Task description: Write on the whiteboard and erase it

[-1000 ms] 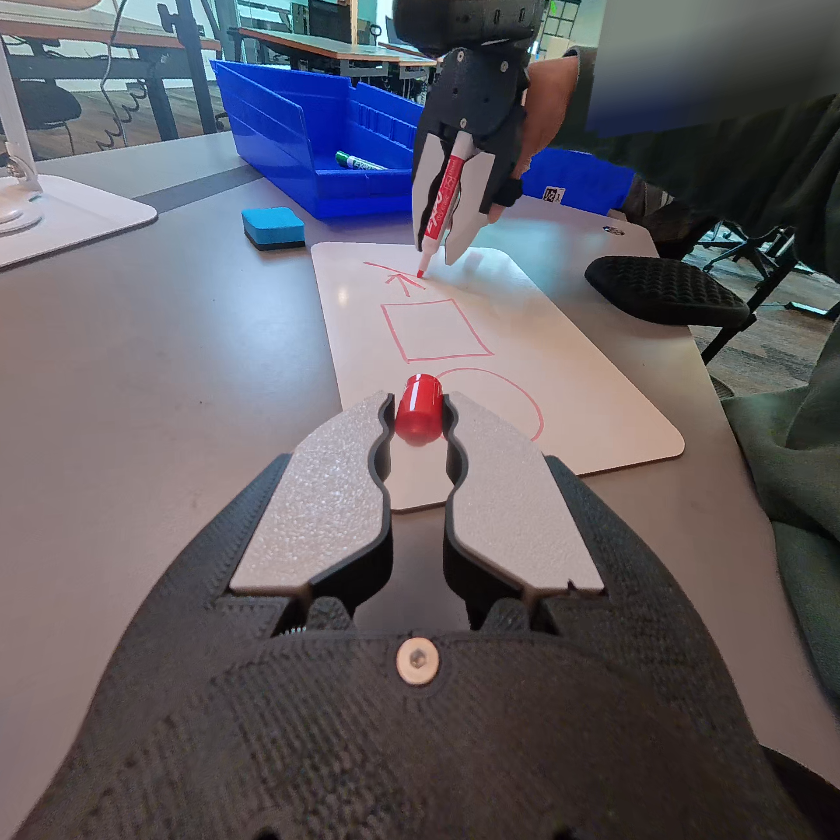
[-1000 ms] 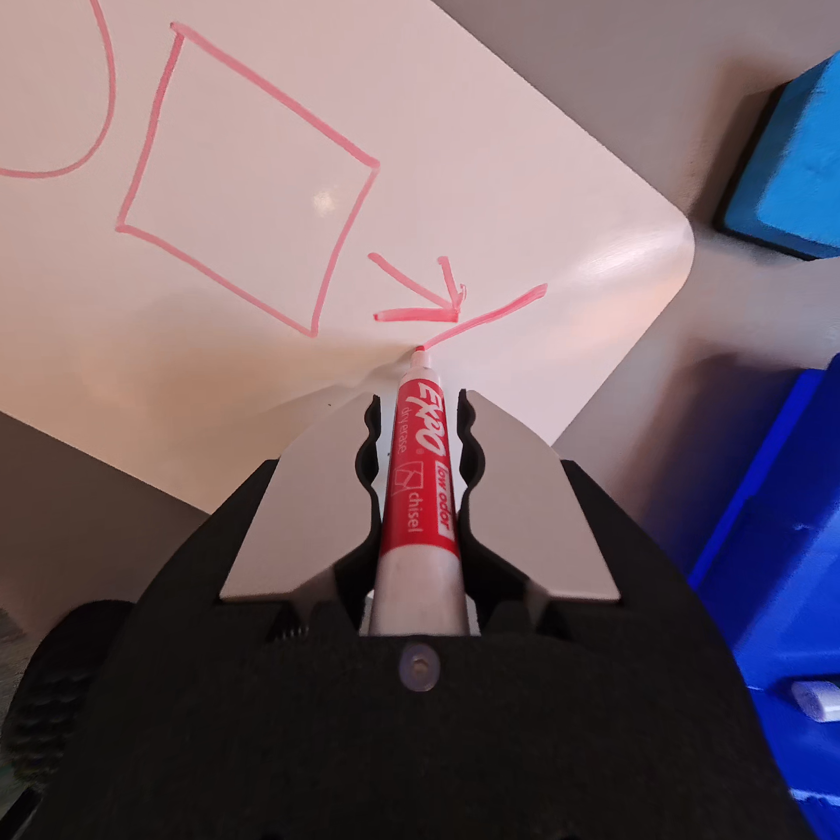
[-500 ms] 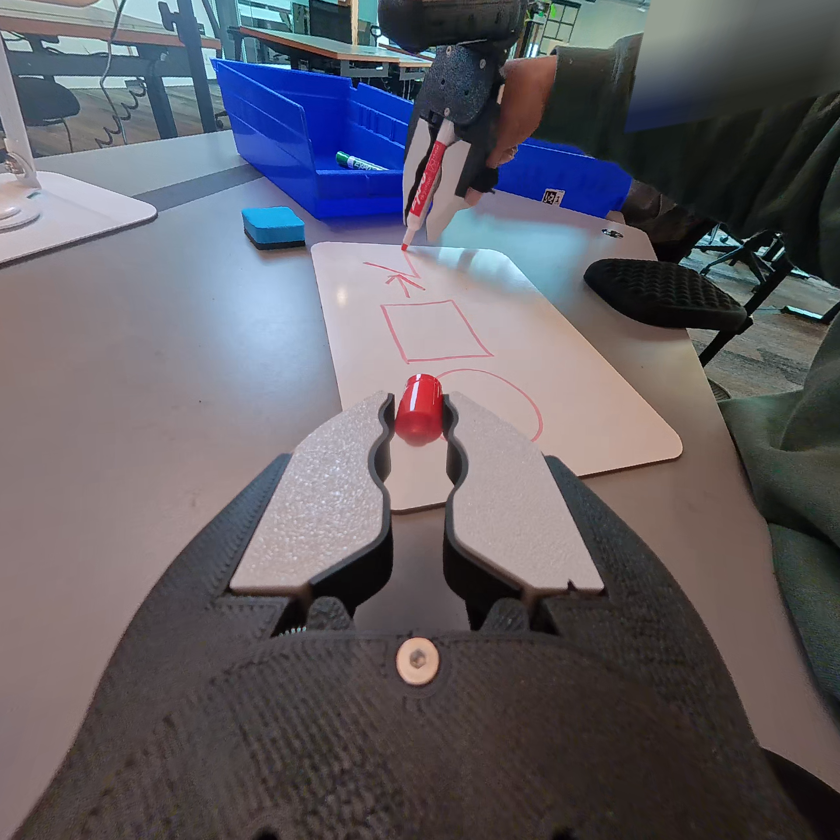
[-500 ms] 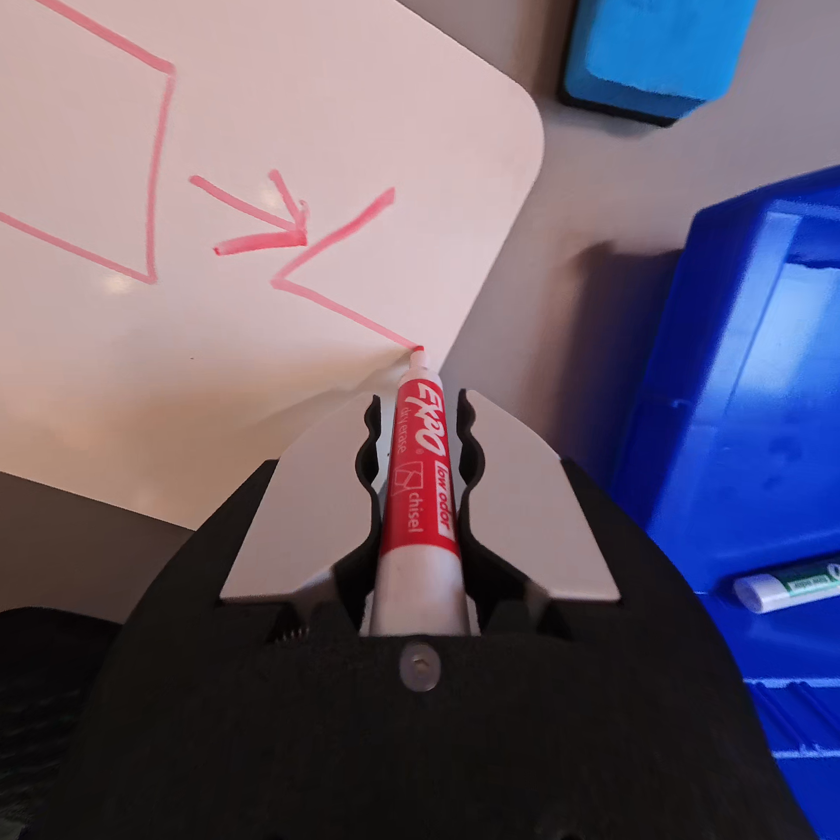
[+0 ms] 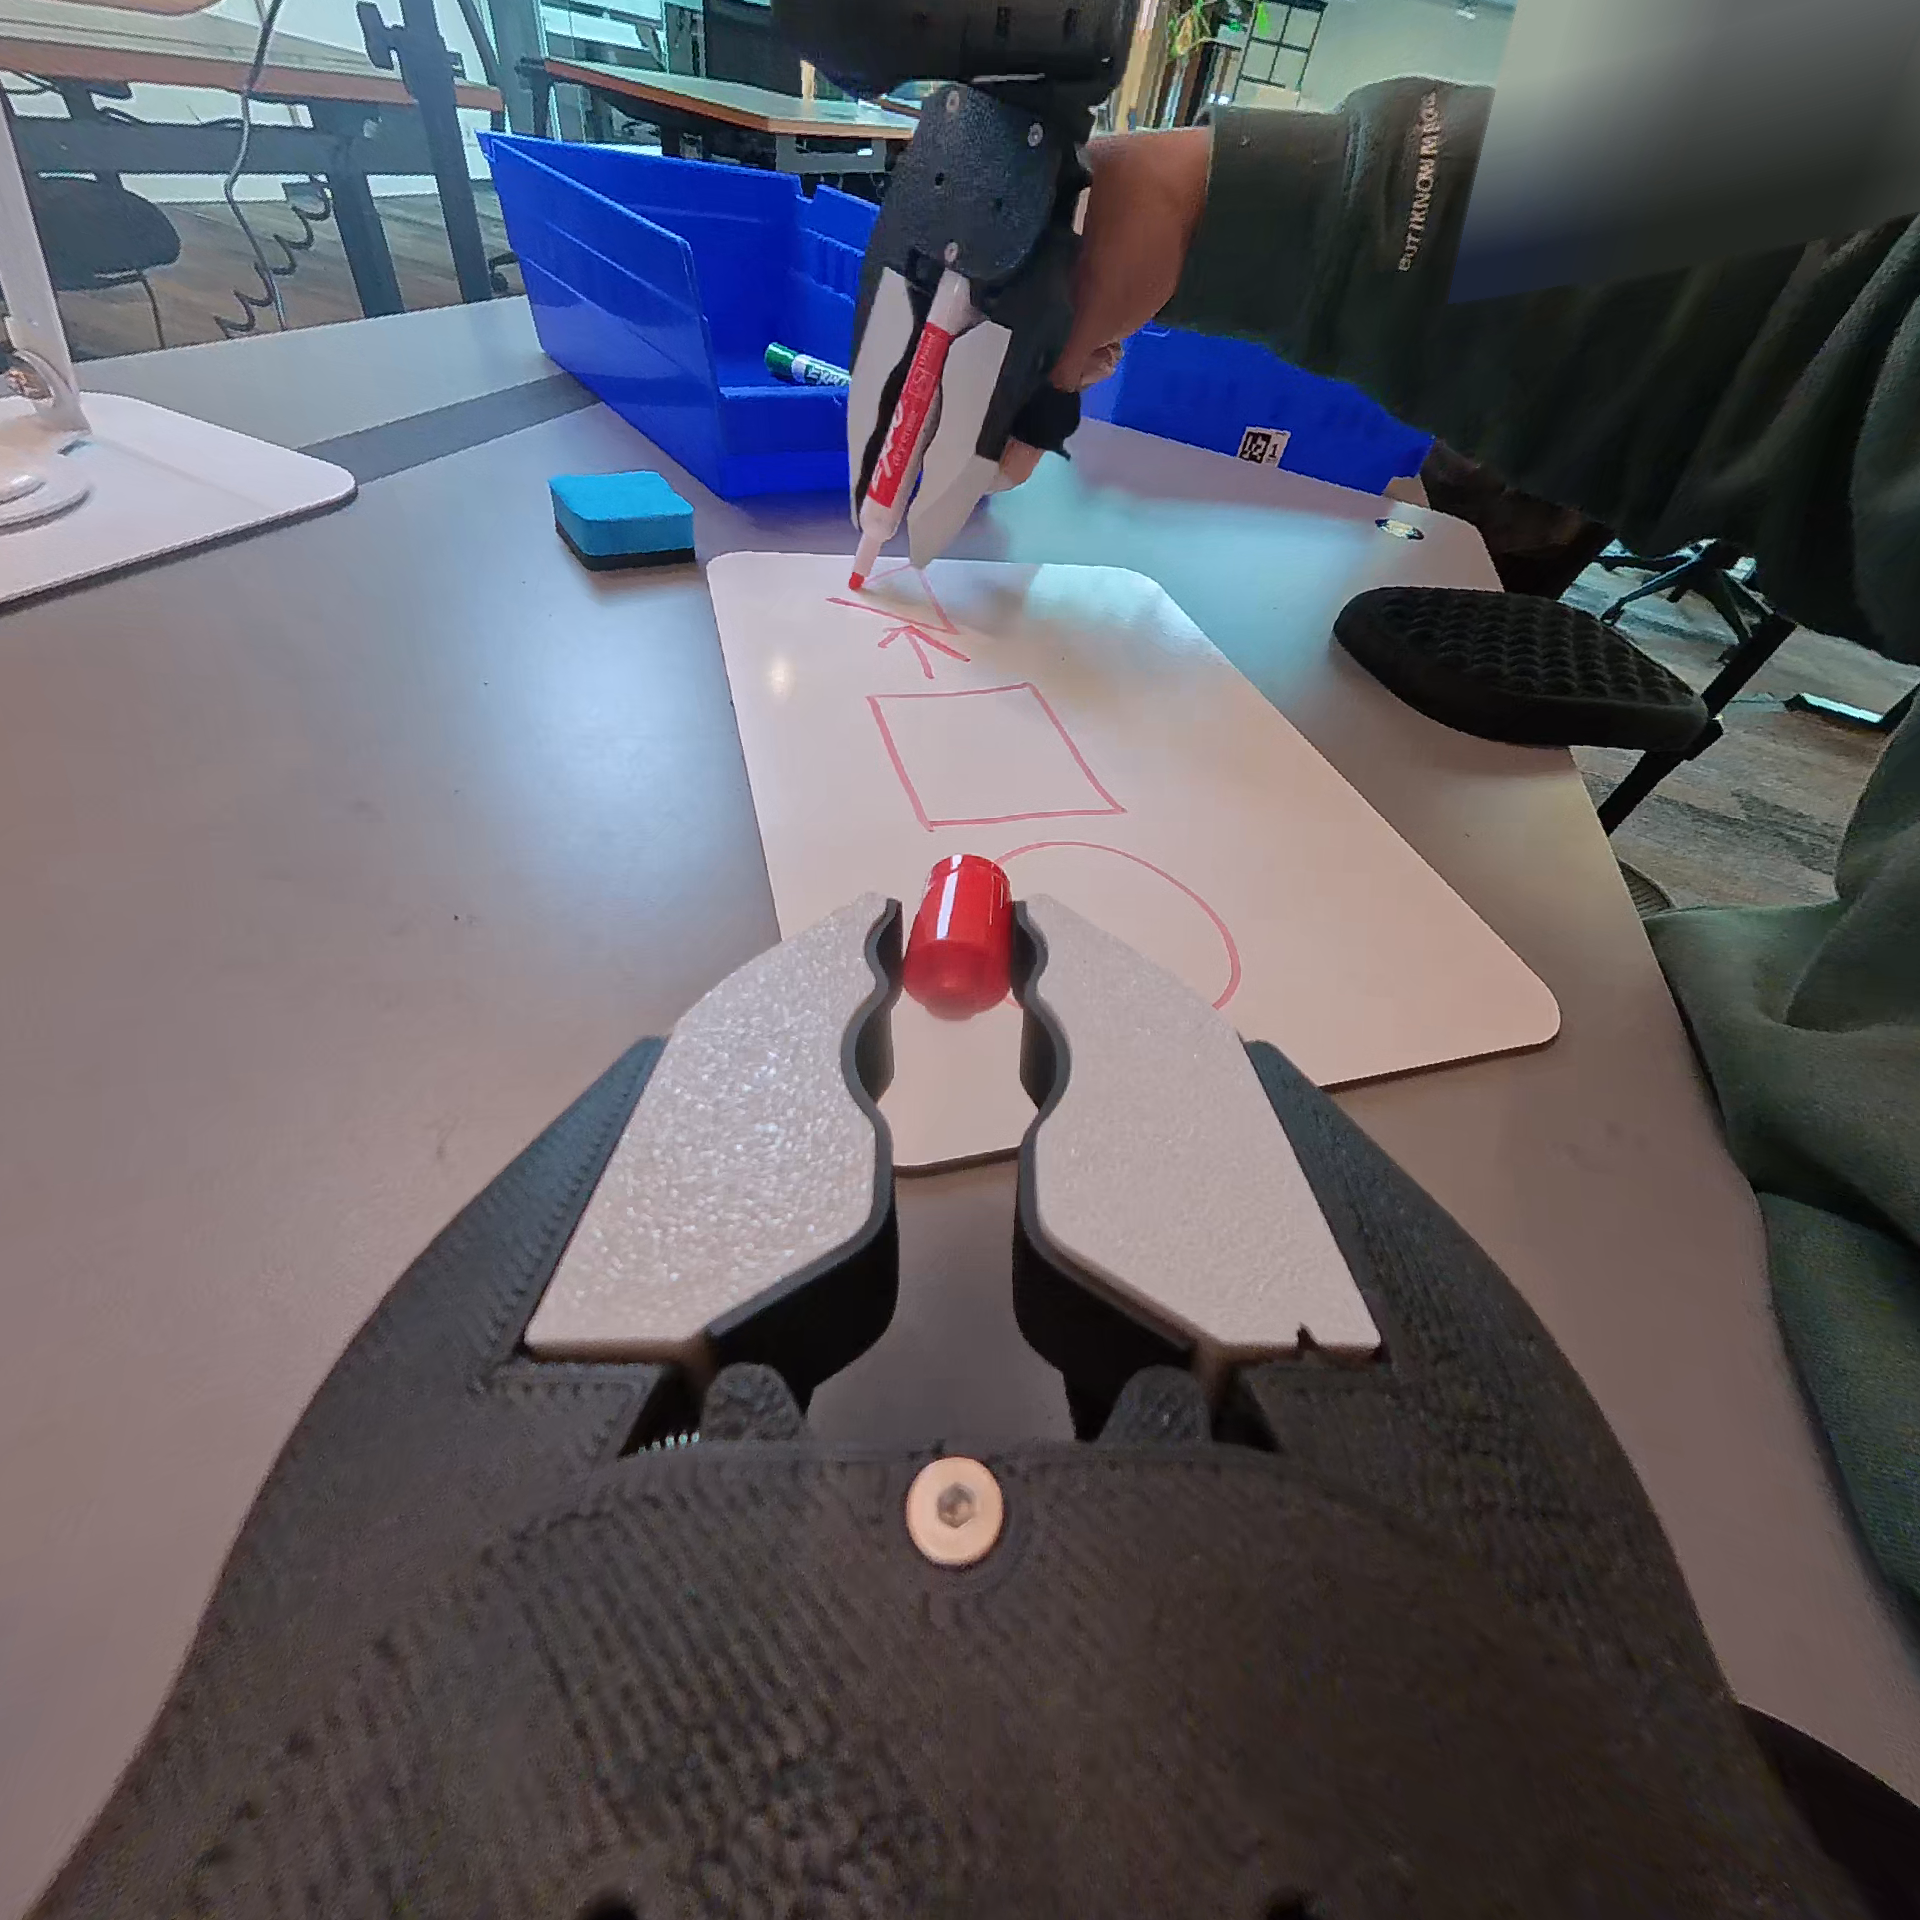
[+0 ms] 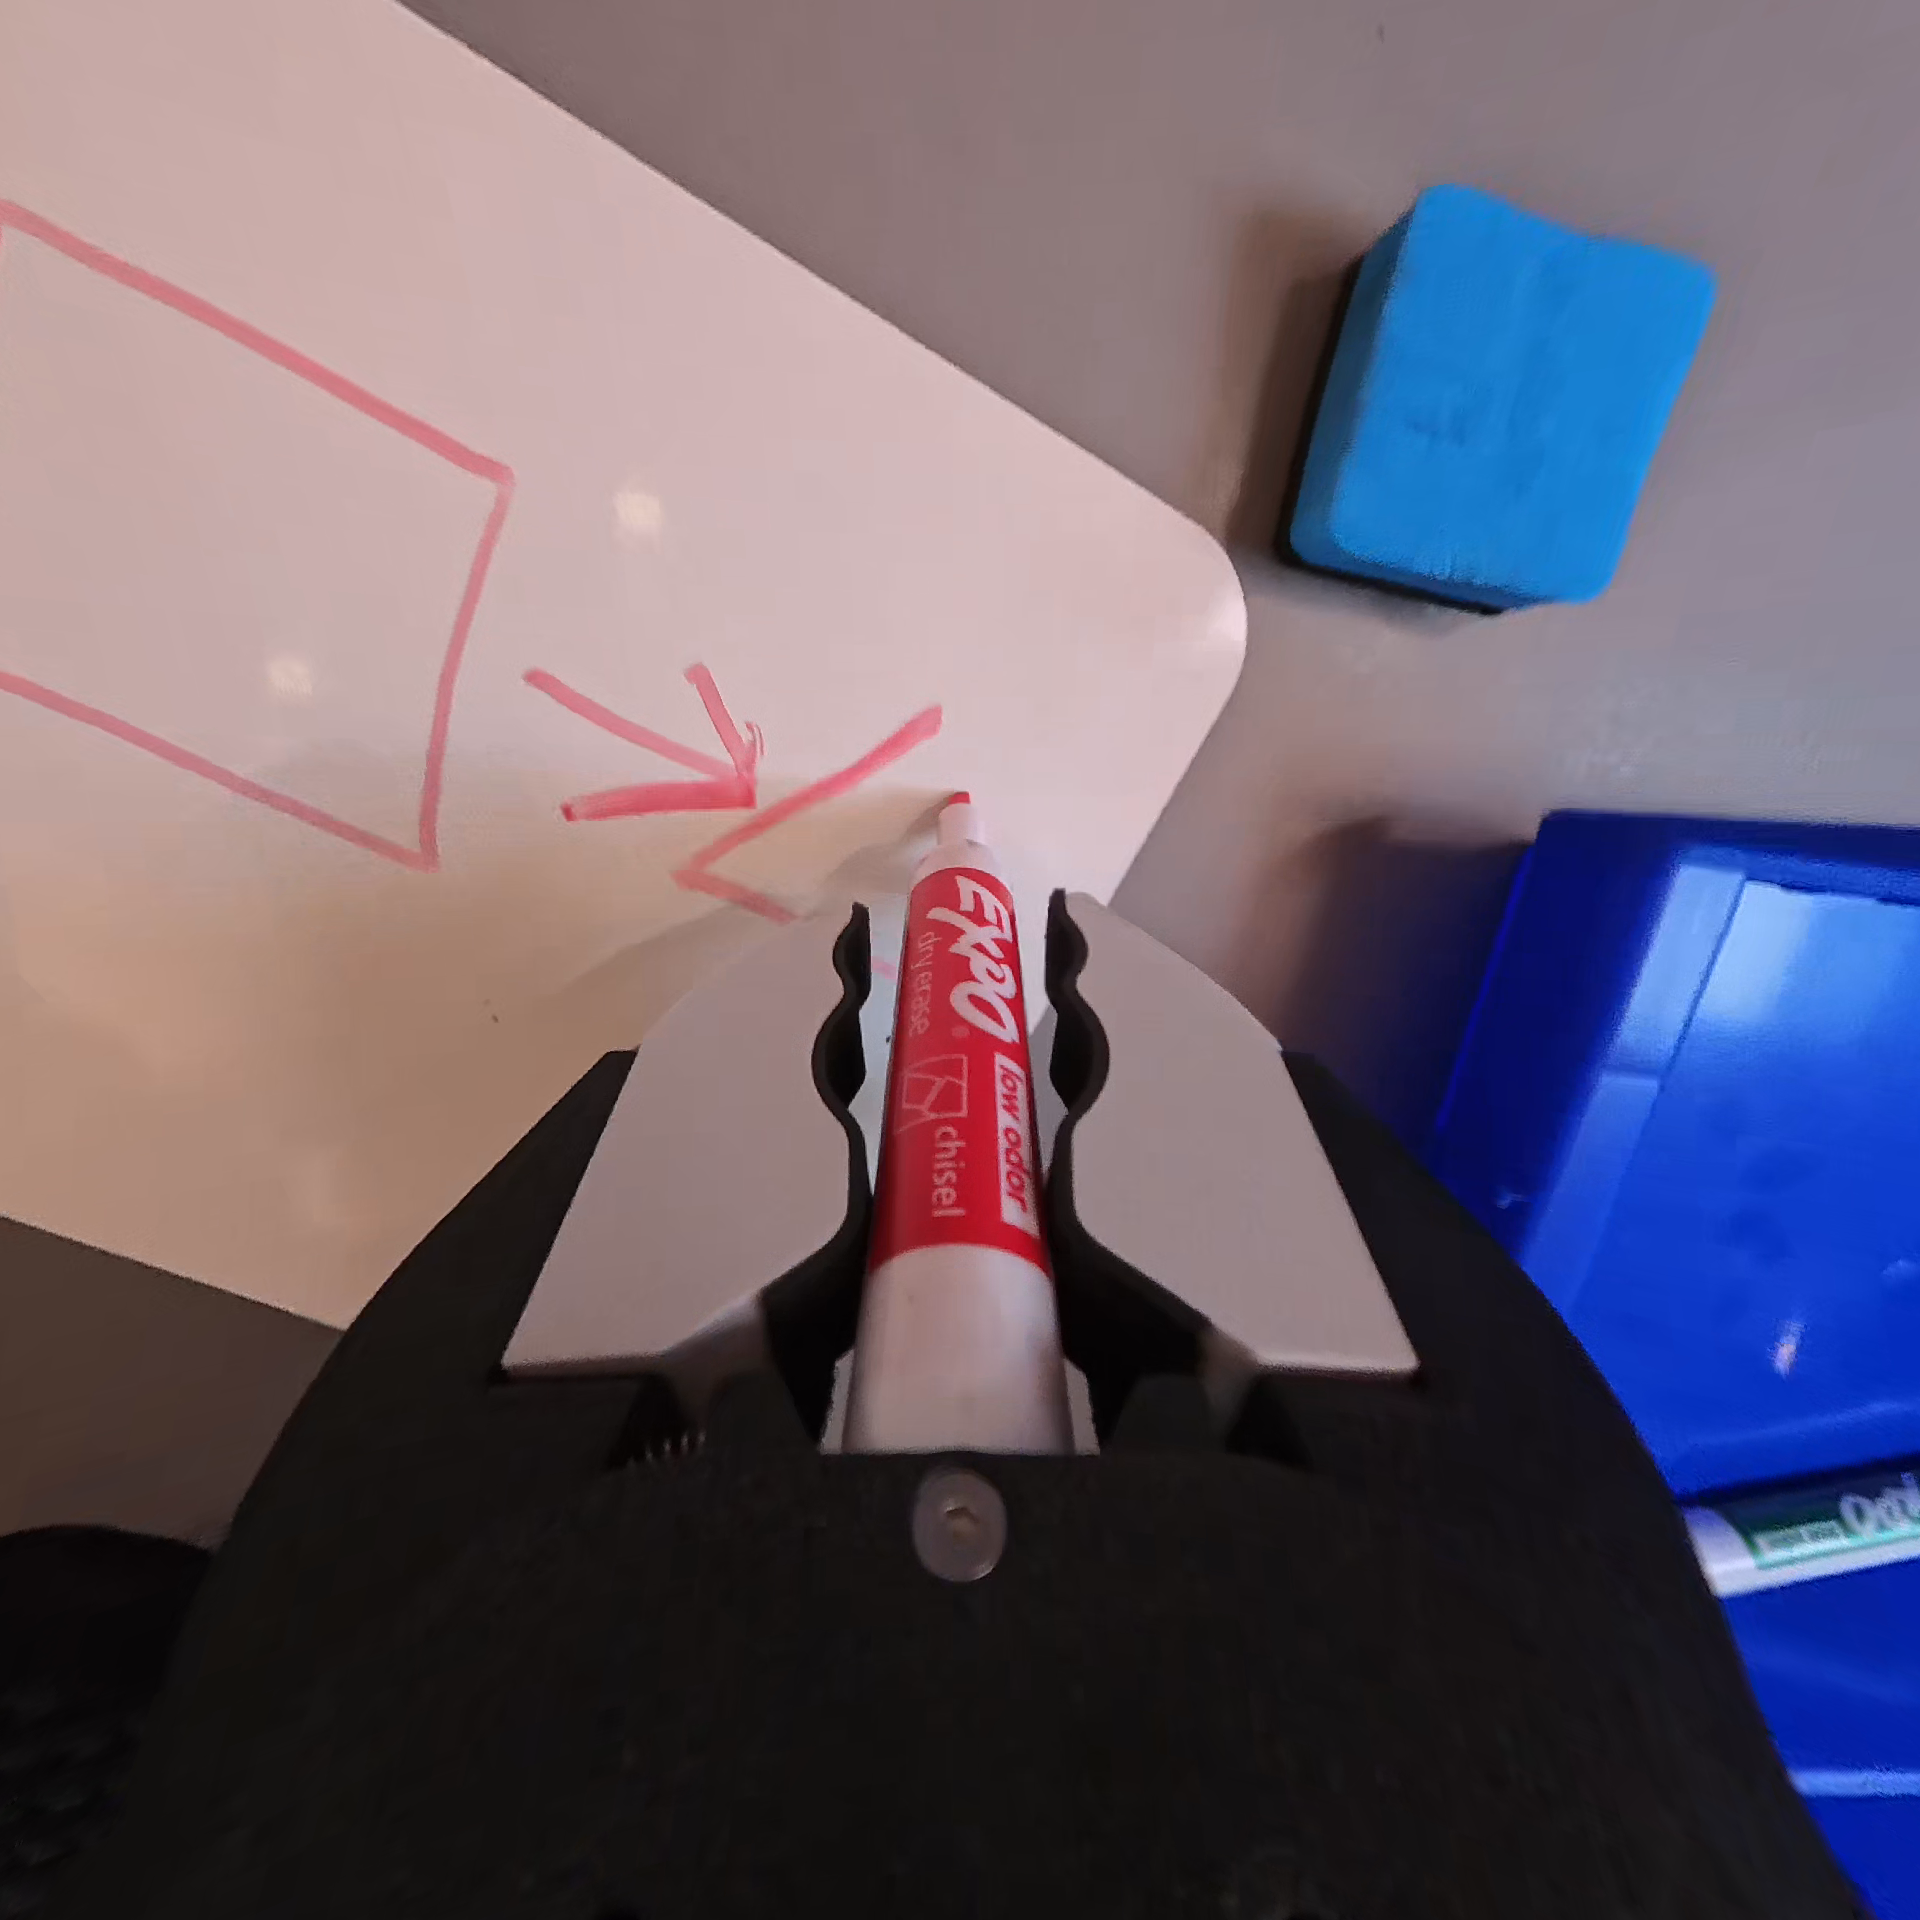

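A white whiteboard (image 5: 1299, 831) lies flat on the grey table and bears a red circle, a square, an arrow and part of a triangle. My left gripper (image 5: 956, 914) is shut on a red marker cap (image 5: 958, 935) and holds it over the board's near end. My right gripper (image 6: 956, 925) is shut on a red marker (image 6: 961, 1091). The marker's tip touches the whiteboard (image 6: 727, 416) near its far corner, beside the triangle's strokes. The left wrist view shows the right gripper (image 5: 904, 520) pointing down with the marker (image 5: 906, 426) between its fingers.
A blue eraser (image 5: 621, 517) lies on the table just beyond the board and also shows in the right wrist view (image 6: 1496, 405). A blue bin (image 5: 665, 301) behind it holds a green marker (image 5: 805, 366). A black chair armrest (image 5: 1507, 665) sits at the right, and a white stand base (image 5: 135, 488) at the far left.
My right gripper has carried the marker tip across the board's far corner, adding two strokes of a triangle beside the arrow. The marker now leans slightly in the grasp. My left gripper has stayed still.
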{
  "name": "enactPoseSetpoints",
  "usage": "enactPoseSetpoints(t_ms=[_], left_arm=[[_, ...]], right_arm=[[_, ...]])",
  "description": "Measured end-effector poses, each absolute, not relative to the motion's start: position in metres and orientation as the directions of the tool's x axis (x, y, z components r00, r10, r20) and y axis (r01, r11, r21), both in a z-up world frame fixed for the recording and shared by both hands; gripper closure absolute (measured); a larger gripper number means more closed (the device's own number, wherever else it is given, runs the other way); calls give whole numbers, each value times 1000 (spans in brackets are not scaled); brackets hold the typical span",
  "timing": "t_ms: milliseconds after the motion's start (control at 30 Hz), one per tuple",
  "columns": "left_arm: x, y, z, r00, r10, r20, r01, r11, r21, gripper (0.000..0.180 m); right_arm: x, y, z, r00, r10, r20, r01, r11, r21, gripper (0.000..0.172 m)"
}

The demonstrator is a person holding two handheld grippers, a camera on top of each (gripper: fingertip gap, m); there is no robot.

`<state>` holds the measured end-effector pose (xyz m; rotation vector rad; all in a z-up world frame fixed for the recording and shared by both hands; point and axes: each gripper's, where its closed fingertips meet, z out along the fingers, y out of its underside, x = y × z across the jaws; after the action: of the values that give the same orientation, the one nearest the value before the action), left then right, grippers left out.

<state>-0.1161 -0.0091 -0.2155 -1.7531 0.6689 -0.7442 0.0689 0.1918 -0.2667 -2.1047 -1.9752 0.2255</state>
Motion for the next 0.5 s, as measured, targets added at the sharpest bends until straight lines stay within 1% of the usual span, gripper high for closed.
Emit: enactPoseSetpoints(t_ms=[33, 167, 200, 267, 333, 433, 500], left_arm=[[-116, -9, -216, 647, -745, 160, -81, -276, -958, 161], [-116, -9, -215, 648, -746, 156, -82, -272, -959, 161], [-116, -9, -215, 648, -746, 154, -83, -270, -959, 161], [-116, -10, -215, 646, -748, 150, -85, -266, -960, 161], [-114, -11, -213, 634, -760, 142, -86, -251, -964, 161], [-104, -22, -198, 577, -812, 87, -72, -156, -985, 161], [-97, -31, -183, 544, -839, -1, -72, -45, -996, 161]], right_arm=[[63, 191, -267, 64, 996, 56, 957, -45, -288, 138], [50, 189, -265, 40, 997, 67, 953, -19, -301, 135], [48, 187, -261, 42, 997, 63, 943, -19, -331, 138], [41, 178, -242, 59, 997, 41, 896, -35, -443, 138], [30, 158, -217, 45, 999, 9, 802, -31, -596, 138], [8, 108, -178, -34, 995, -90, 563, -55, -824, 138], [-6, 66, -157, -124, 974, -188, 385, -128, -914, 135]])
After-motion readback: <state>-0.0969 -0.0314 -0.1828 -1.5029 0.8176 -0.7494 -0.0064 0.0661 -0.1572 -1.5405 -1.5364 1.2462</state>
